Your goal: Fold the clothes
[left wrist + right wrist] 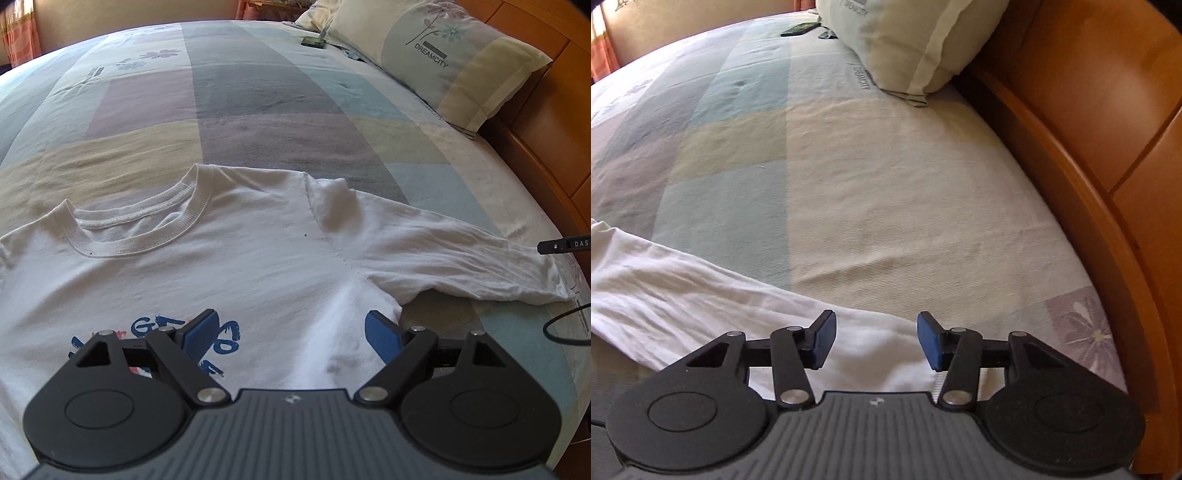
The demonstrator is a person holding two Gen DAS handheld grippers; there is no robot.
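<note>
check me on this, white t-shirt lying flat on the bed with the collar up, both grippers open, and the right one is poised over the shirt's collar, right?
Not quite. The right gripper is poised over the end of the sleeve, not the collar; the right wrist view shows it. The rest stands: the white t-shirt lies flat on the bed, and the left gripper is open too.

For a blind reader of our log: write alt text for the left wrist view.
A white T-shirt lies face up and unfolded on a pastel patchwork bed, one sleeve spread toward the wooden headboard. The left tool hangs open above the shirt's blue chest print, gripping nothing. A flowered pillow rests at the far right.
</note>
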